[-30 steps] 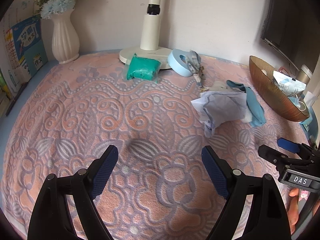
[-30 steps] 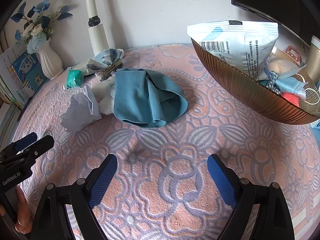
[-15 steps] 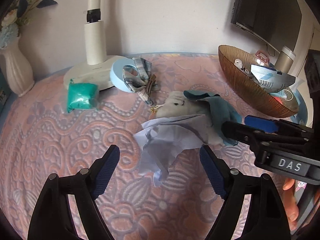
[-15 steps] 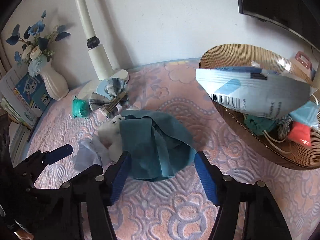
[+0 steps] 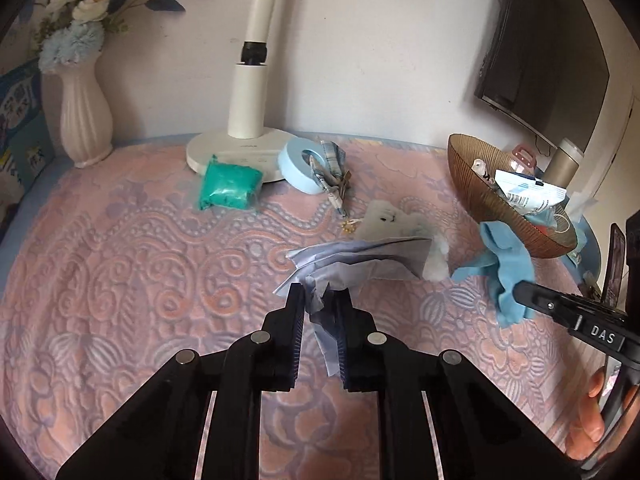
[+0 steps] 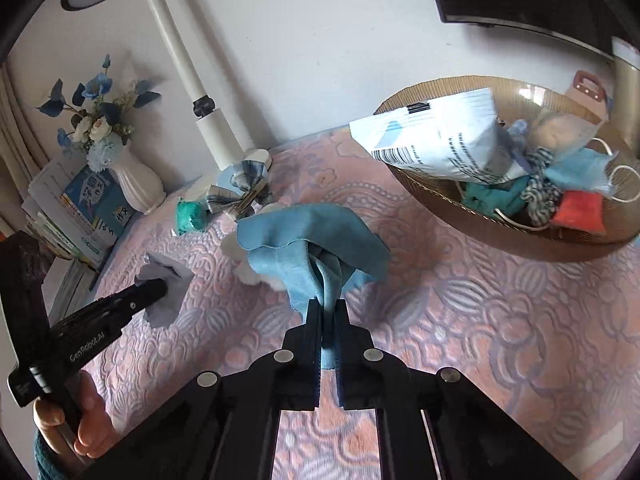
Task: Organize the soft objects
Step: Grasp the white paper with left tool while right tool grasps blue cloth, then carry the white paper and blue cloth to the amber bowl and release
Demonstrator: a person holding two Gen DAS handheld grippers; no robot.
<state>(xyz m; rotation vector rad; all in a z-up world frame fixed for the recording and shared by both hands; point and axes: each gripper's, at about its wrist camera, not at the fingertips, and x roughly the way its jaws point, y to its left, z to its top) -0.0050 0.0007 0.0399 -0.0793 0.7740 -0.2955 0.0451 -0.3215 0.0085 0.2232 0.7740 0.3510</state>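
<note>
Soft, even daylight, faint shadows; strong fisheye bending with dark corners; the bowl (image 6: 500,216) shows slight glare.

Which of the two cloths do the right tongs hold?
The blue cloth, pinched by the right tongs; the pale lavender cloth is in the left tongs.

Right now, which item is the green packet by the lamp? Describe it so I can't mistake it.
Find the white lamp base at the back of the pink patterned cloth. The green packet lies against its front edge, left of the pale blue tape roll. It is the only bright green, crinkly plastic-wrapped block there.
</note>
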